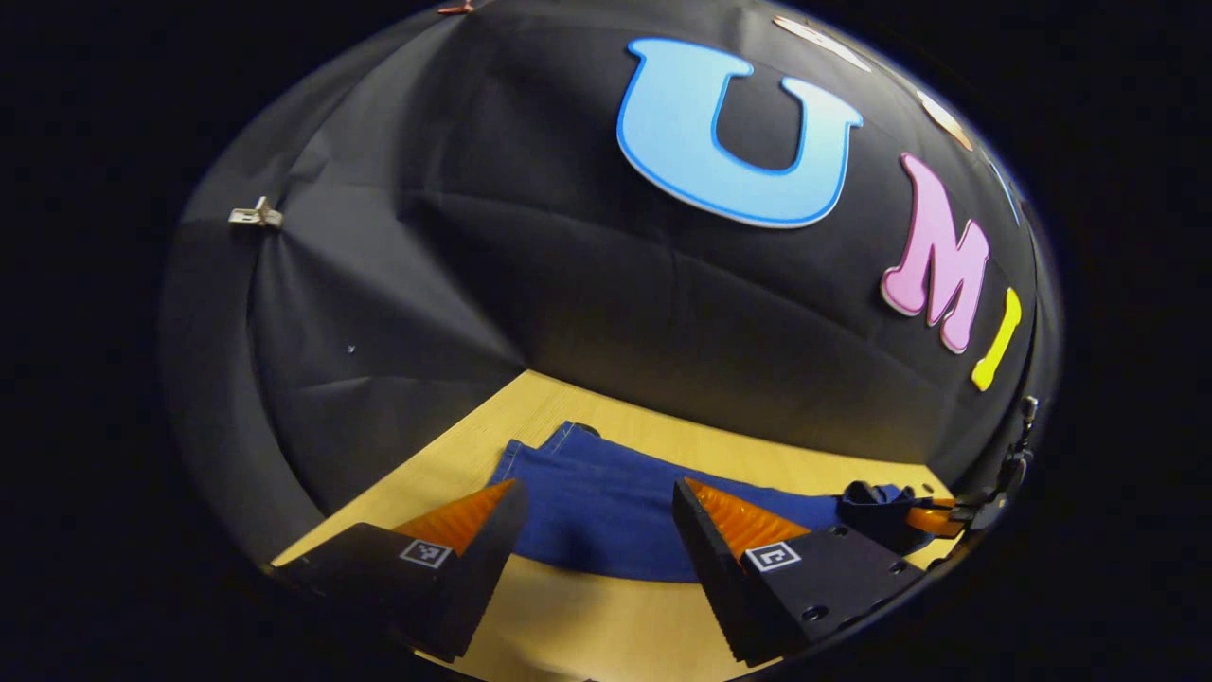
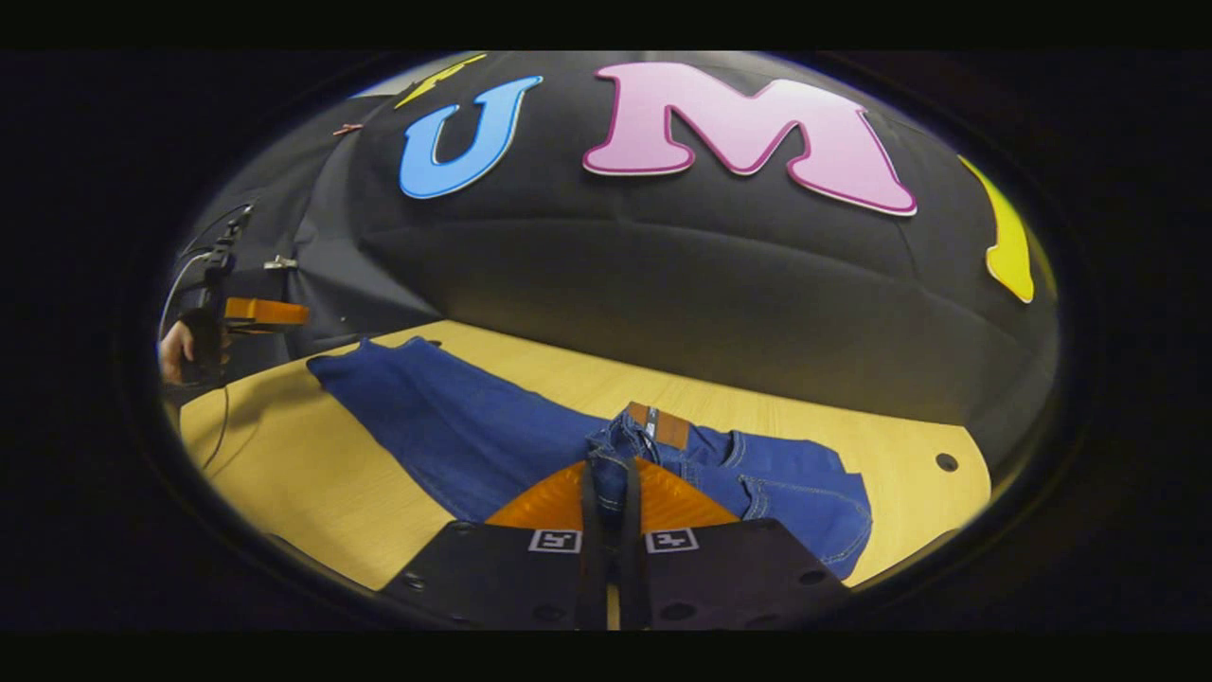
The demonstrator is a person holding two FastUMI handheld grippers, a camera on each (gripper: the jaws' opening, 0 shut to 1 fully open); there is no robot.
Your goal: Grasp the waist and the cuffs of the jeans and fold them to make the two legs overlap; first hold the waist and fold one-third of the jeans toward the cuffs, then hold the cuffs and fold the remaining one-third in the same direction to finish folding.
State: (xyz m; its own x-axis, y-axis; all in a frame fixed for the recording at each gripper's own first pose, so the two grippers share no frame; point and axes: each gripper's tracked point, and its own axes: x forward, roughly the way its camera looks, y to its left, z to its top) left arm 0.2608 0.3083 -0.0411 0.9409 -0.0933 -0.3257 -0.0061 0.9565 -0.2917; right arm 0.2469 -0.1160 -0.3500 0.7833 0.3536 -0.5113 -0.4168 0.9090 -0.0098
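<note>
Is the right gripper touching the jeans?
Touching: in the right gripper view, the right gripper has its fingers closed, pinching the jeans waist fabric between them.

I'm seeing my right gripper (image 2: 607, 474) covering part of the jeans' (image 2: 454, 426) waist, and the lower frame edge cutting off the table (image 2: 284, 474).

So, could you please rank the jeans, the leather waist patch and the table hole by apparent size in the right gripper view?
1. jeans
2. leather waist patch
3. table hole; it lies farther from the camera, so true size is unsure.
</note>
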